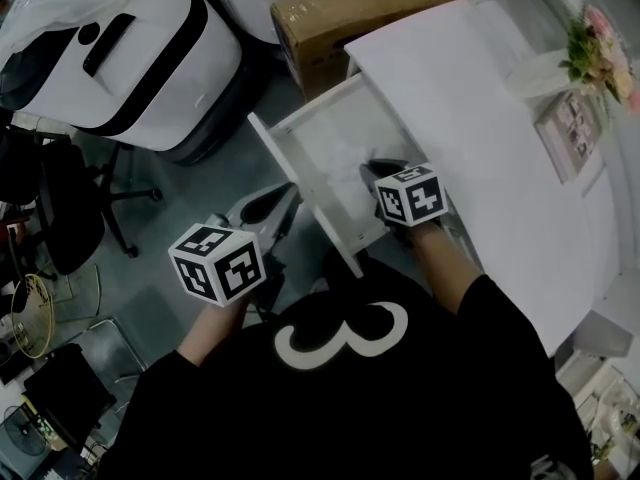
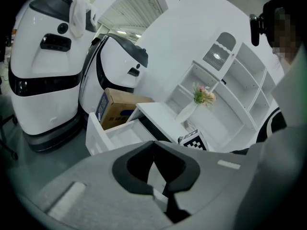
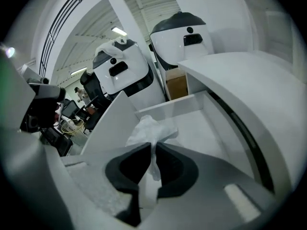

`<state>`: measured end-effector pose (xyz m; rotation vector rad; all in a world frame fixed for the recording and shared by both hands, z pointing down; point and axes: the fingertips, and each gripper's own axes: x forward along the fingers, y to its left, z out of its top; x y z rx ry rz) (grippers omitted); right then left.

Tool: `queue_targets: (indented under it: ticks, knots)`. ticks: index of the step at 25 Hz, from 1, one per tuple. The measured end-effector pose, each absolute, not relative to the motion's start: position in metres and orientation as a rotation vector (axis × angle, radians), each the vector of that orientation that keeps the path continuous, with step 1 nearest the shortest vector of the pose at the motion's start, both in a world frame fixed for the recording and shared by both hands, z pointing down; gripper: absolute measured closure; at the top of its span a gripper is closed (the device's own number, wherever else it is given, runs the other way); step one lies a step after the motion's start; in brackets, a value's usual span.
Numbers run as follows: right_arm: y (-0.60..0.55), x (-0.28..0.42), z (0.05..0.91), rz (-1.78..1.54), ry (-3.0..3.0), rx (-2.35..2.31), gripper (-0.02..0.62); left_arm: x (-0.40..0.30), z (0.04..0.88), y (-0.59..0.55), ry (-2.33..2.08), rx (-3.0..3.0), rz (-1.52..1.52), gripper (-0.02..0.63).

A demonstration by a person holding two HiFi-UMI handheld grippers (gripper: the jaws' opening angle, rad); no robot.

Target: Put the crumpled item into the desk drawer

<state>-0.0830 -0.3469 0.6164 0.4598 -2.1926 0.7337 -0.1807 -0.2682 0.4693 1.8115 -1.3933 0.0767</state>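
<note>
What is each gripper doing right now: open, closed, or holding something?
Left gripper: closed, empty.
Right gripper: closed on the crumpled item.

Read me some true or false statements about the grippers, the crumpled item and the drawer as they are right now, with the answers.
1. The right gripper is shut on the crumpled item. True.
2. The drawer is pushed fully closed. False: it stands pulled out from the desk, and the right gripper is over its open inside.
3. The left gripper holds a second crumpled item. False: its jaws are together with nothing between them.
4. A cardboard box stands beyond the far end of the drawer. True.
</note>
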Motion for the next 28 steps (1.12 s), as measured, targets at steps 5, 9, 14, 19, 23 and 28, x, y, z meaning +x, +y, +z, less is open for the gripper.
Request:
queue_targets:
  ticks: [5, 9, 14, 19, 23, 28]
  knots:
    - [-0.35, -0.083, 0.648, 0.751, -2.12, 0.448, 0.56, -0.185, 0.479, -0.271, -1.389, 1.784, 0.078, 0.595]
    - [-0.354, -0.08, 0.672, 0.759, -2.06, 0.449, 0.56, -0.186, 0.49, -0.274, -1.386, 1.762, 0.075, 0.595]
    - [-0.357, -0.081, 0.697, 0.777, -2.012, 0.44, 0.558, -0.187, 0.5, -0.273, -1.376, 1.741, 0.089, 0.595]
    - [-0.359, -0.08, 0.718, 0.788, -1.971, 0.439, 0.557, -0.191, 0.507, -0.273, -1.378, 1.718, 0.094, 0.595]
    - [-0.358, -0.082, 0.726, 0.8, -1.96, 0.431, 0.557, -0.194, 0.512, -0.275, -1.378, 1.706, 0.093, 0.595]
    - [-0.357, -0.084, 0.733, 0.816, -1.952, 0.438, 0.555, -0.195, 0.516, -0.276, -1.368, 1.702, 0.093, 0.595]
